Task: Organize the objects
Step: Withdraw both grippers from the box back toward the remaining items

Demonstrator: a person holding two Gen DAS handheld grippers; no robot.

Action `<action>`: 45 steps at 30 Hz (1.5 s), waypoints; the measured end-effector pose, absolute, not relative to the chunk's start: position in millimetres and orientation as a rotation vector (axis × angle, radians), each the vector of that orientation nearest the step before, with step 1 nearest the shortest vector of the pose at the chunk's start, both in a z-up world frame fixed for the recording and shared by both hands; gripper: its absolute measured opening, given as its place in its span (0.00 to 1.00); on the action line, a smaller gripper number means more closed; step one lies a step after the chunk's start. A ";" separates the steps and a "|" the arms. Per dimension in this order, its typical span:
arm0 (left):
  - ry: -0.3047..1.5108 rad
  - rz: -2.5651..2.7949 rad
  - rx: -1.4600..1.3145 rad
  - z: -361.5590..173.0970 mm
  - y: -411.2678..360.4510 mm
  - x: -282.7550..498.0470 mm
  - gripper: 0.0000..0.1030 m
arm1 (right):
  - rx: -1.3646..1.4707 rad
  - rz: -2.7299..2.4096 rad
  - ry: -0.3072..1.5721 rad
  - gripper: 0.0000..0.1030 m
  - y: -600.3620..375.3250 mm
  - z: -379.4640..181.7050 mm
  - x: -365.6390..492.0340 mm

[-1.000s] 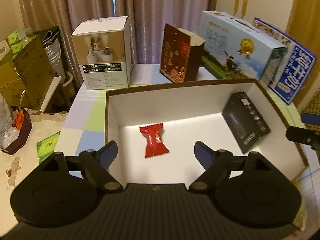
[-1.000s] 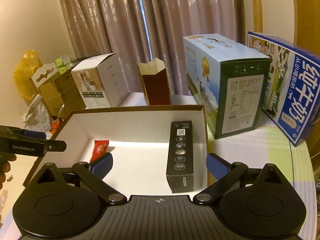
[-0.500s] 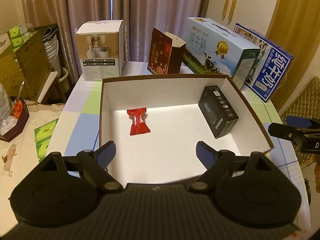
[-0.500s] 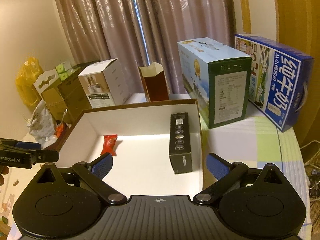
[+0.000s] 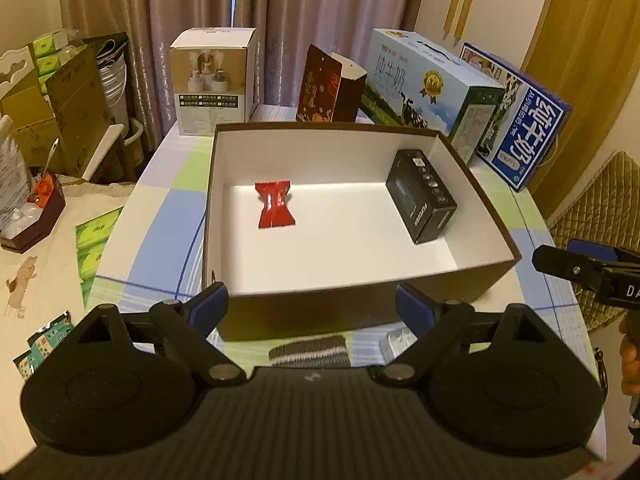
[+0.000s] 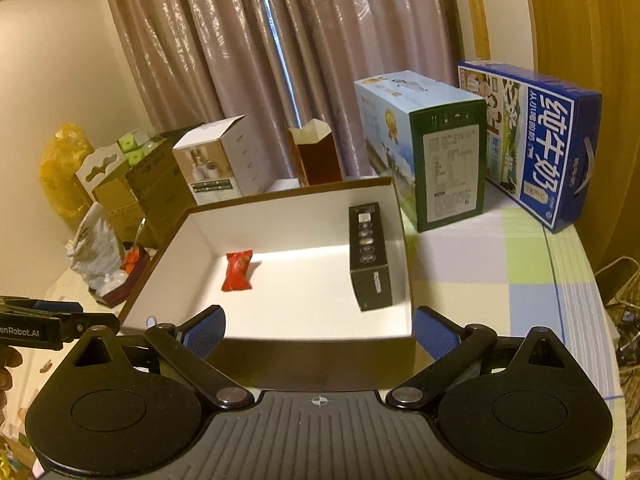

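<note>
A shallow brown box with a white inside [image 5: 484, 204] [image 6: 192, 232] stands on the table. In it lie a red candy wrapper [image 5: 274, 209] [image 6: 238, 270] at the left and a black carton [image 5: 421, 195] [image 6: 369, 256] along the right wall. My left gripper [image 5: 312, 306] is open and holds nothing, just short of the box's near wall. My right gripper [image 6: 318, 330] is open too and hangs before the same near wall. On the table in front of the box lie a dark striped packet [image 5: 309, 351] and a small clear packet [image 5: 396, 341].
Behind the box stand a white product box [image 5: 211, 80], a dark red paper bag [image 5: 329, 83], and two milk cartons [image 5: 432, 88] [image 5: 520, 120]. Green tissue packs [image 5: 90, 240] and cardboard boxes [image 5: 52, 108] crowd the left. A quilted chair [image 5: 600, 216] is at the right.
Both grippers have drawn back from over the box toward its near side and stay open. The candy and the black carton have not moved.
</note>
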State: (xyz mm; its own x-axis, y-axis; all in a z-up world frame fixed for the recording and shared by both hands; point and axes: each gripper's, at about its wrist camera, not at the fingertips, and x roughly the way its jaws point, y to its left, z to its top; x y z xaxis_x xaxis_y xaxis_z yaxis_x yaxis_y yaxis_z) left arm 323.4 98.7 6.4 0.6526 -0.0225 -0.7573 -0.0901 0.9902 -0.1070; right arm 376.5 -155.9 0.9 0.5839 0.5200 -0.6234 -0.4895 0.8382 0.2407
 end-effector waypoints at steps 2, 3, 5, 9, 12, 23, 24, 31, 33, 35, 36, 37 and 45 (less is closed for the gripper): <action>0.866 0.047 -0.143 4.7 97.3 316.7 0.86 | 0.049 0.589 0.747 0.95 -158.0 -0.2 370.1; 0.869 0.048 -0.147 3.8 96.9 313.8 0.86 | 0.051 0.591 0.750 0.95 -159.0 -0.7 366.6; 0.876 0.049 -0.154 1.7 94.9 307.0 0.86 | 0.049 0.591 0.757 0.95 -160.9 -1.9 360.2; 0.890 0.051 -0.151 -2.5 88.7 294.8 0.86 | 0.045 0.591 0.767 0.95 -165.8 -3.9 348.1; 0.899 0.056 -0.147 -6.2 84.1 284.9 0.86 | 0.047 0.587 0.776 0.95 -172.0 -5.3 340.4; 0.949 0.060 -0.143 -22.1 66.2 261.2 0.86 | 0.049 0.562 0.826 0.95 -201.0 -15.5 312.9; 0.952 0.062 -0.141 -23.0 64.7 259.7 0.86 | 0.049 0.561 0.830 0.95 -203.4 -16.6 311.1; 0.969 0.082 -0.138 -30.7 56.5 250.0 0.86 | 0.031 0.558 0.865 0.95 -215.5 -27.4 301.7; 0.972 0.086 -0.139 -33.5 54.7 246.8 0.86 | 0.017 0.558 0.873 0.95 -219.8 -31.8 298.2; 0.974 0.090 -0.137 -37.0 52.8 242.4 0.86 | 0.005 0.561 0.882 0.95 -225.0 -36.5 295.3; 0.977 0.092 -0.139 -38.8 52.1 240.2 0.86 | -0.002 0.561 0.886 0.95 -228.1 -39.3 293.4; 0.980 0.094 -0.142 -40.8 51.4 238.0 0.86 | -0.008 0.561 0.890 0.95 -231.4 -42.0 291.6; 1.004 0.121 -0.160 -57.2 49.9 225.0 0.86 | -0.055 0.603 0.913 0.95 -250.0 -65.9 280.4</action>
State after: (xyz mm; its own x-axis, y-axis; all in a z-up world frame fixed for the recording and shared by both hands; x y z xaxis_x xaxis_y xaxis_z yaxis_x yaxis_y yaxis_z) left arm 225.0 49.9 -57.2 0.5317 0.0271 -0.8465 -0.1742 0.9816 -0.0779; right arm 280.4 -250.0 -65.9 0.4588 0.4669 -0.7560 -0.5120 0.8343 0.2046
